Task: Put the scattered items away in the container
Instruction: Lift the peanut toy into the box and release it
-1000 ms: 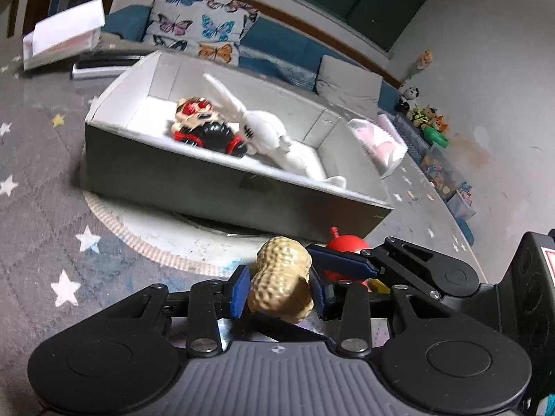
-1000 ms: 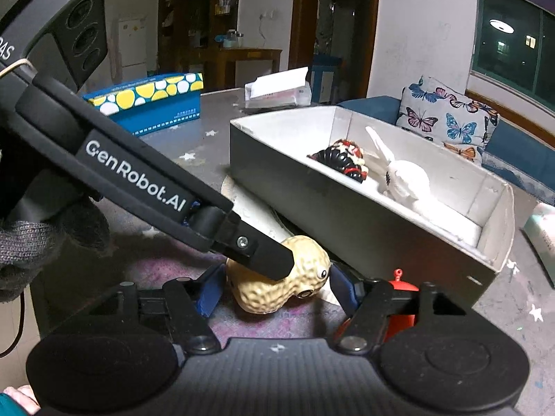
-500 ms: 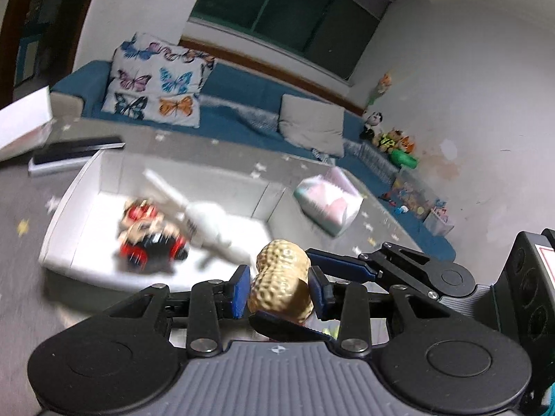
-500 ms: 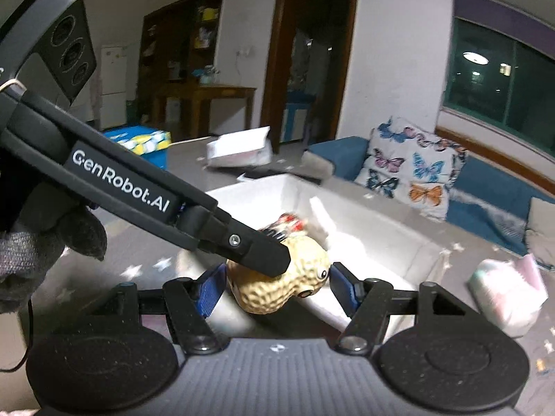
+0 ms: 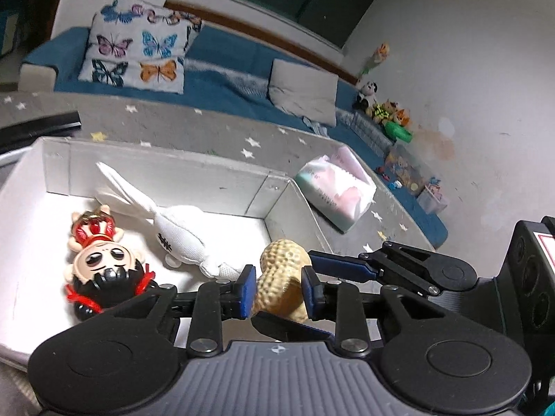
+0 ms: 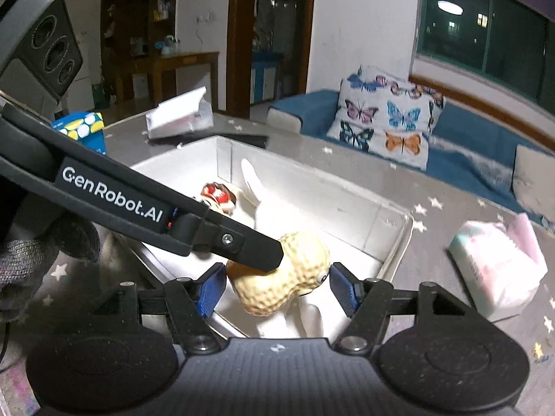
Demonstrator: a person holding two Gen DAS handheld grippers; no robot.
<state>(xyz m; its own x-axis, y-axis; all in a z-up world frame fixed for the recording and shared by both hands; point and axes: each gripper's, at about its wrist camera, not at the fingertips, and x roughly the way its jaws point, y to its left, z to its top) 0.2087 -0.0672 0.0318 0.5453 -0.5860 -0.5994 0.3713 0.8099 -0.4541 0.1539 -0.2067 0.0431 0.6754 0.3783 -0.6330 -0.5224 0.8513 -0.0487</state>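
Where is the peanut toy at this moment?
The peanut toy is clamped in the left claw, held over the right end of the white box, near the white rabbit.

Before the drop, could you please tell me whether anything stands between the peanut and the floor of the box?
Nothing visible blocks it. The left gripper holds the peanut above the box, near its right end. The white rabbit and the doll lie further left; the rabbit's end reaches close beneath, so the peanut may land against it.
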